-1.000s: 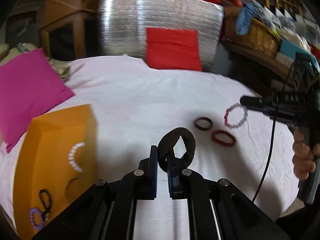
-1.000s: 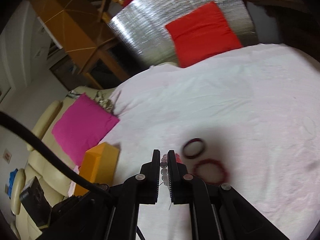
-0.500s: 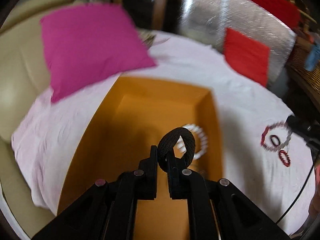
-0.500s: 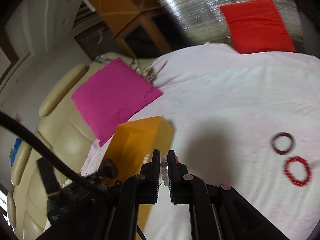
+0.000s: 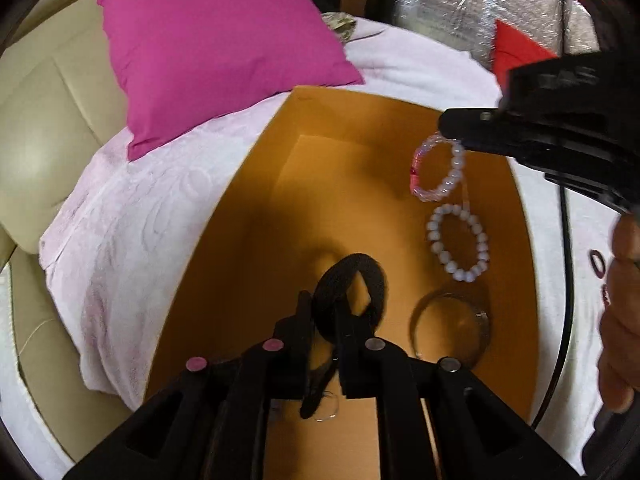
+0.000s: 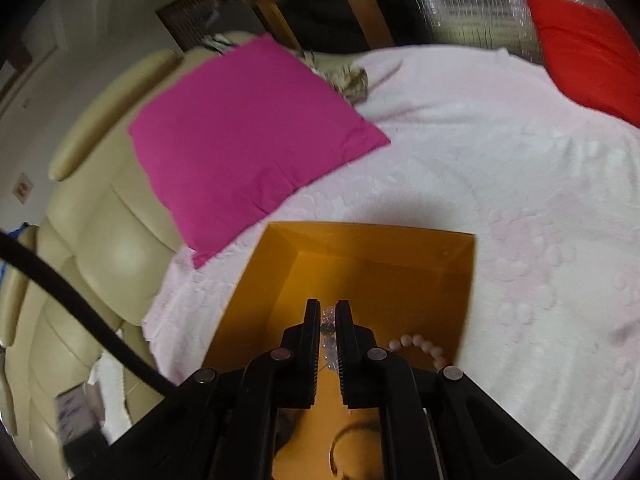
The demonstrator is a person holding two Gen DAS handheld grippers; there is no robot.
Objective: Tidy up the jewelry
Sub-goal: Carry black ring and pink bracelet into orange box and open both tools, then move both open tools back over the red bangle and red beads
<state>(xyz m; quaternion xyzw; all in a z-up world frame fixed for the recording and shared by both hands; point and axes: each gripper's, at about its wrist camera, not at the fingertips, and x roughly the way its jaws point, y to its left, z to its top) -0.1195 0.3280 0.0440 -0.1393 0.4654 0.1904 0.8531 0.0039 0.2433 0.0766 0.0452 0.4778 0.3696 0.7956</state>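
My left gripper (image 5: 325,312) is shut on a black fabric band (image 5: 352,280) and holds it over the open orange box (image 5: 248,184). My right gripper (image 6: 328,312) is shut on a pink and clear beaded bracelet (image 6: 329,326), which hangs from its tip over the box in the left wrist view (image 5: 438,168). In the box lie a white bead bracelet (image 5: 460,240) and a thin metal bangle (image 5: 450,328). The box (image 6: 380,240) also shows in the right wrist view, with the white beads (image 6: 420,346) at its right wall.
The box sits on a white bedspread (image 6: 500,160). A magenta pillow (image 6: 248,140) lies just beyond it, and a red pillow (image 6: 588,48) at the far right. A beige couch (image 6: 80,240) runs along the left. Dark rings (image 5: 596,262) lie on the bedspread right of the box.
Both grippers have swung left from the loose bracelets on the bedspread to above the orange box, each still holding its piece. The right gripper now hangs its bracelet inside the box opening.
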